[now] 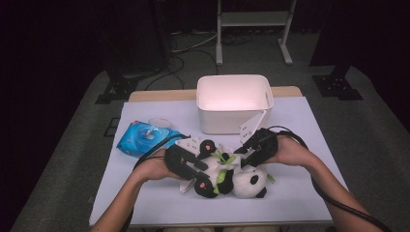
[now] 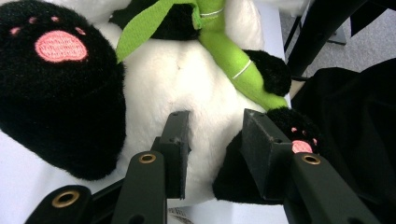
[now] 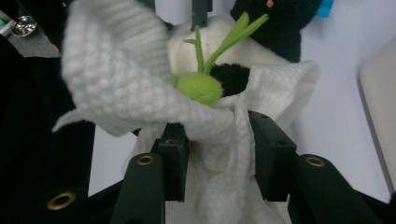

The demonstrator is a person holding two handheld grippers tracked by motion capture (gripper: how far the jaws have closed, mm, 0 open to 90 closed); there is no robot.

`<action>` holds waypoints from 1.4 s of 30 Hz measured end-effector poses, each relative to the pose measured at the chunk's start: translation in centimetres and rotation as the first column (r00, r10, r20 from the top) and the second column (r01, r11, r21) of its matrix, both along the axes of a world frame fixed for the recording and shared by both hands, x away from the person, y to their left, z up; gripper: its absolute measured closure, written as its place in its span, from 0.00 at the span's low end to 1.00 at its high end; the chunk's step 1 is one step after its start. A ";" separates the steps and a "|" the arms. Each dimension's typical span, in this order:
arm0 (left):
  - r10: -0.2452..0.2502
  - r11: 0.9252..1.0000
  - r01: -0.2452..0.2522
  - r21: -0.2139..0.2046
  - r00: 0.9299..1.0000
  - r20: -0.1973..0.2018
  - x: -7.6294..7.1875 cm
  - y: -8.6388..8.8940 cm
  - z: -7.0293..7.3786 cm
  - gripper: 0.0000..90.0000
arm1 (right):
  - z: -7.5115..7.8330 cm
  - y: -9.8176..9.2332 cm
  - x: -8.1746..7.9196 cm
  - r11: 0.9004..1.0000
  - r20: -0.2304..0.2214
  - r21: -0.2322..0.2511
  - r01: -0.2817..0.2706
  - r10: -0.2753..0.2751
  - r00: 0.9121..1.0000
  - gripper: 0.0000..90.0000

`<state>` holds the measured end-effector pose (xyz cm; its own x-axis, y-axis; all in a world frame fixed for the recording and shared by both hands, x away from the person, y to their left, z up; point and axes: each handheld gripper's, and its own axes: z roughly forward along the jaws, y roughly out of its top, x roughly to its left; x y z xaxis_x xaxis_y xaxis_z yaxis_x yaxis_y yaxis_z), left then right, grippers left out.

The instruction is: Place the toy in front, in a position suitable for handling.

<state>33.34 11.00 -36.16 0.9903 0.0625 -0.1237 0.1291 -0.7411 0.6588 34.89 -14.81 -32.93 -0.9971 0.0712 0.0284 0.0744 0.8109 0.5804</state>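
Two grippers on the plush panda (image 1: 227, 176) at the table's near-centre. I read the left gripper (image 2: 212, 140) as pinching its lower body. Right gripper (image 3: 217, 140) straddles a white cloth (image 3: 140, 88); pad contact is hidden. Beyond: white bin (image 1: 234, 104), interior washed out.

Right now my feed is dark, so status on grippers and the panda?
Left gripper clamped on panda body. Right gripper around white cloth, grip unclear. Bin just behind; nothing blocking.
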 end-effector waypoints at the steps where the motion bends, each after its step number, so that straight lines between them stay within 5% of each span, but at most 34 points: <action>1: 0.001 1.000 -0.001 0.001 1.000 0.000 0.0 0.0 0.0 0.69 | 0.0 0.3 0.1 1.000 -0.009 0.009 -0.015 0.015 1.000 0.62; 9: 0.007 1.000 -0.007 0.013 1.000 0.000 0.1 0.0 -0.2 0.69 | -0.4 1.9 0.4 0.999 -0.008 0.016 -0.034 0.034 0.999 0.61; 14: 0.014 1.000 -0.014 0.014 1.000 -0.002 0.2 0.0 -0.3 0.69 | -0.6 1.9 0.2 1.000 0.003 0.009 -0.026 0.026 1.000 0.72; 17: 0.011 1.000 -0.011 0.017 1.000 0.001 0.1 -0.2 -0.1 0.69 | -0.6 1.3 -0.4 0.999 0.011 -0.002 -0.036 0.036 0.999 0.81; 35: 0.009 1.000 -0.009 0.020 1.000 -0.011 0.3 -0.2 -0.1 0.69 | -0.2 -2.6 -1.7 0.995 -0.003 0.095 0.008 -0.008 1.000 0.85; 42: 0.009 0.999 -0.009 0.035 1.000 -0.012 0.4 -0.4 0.1 0.69 | -0.6 -4.7 -2.1 0.995 -0.002 0.093 0.035 -0.035 0.999 0.87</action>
<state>33.77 10.61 -36.08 0.9882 0.0759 -0.1329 0.1434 -0.7624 0.6310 32.78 -19.53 -33.54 -0.9940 0.1028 0.0370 0.1019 0.7500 0.6535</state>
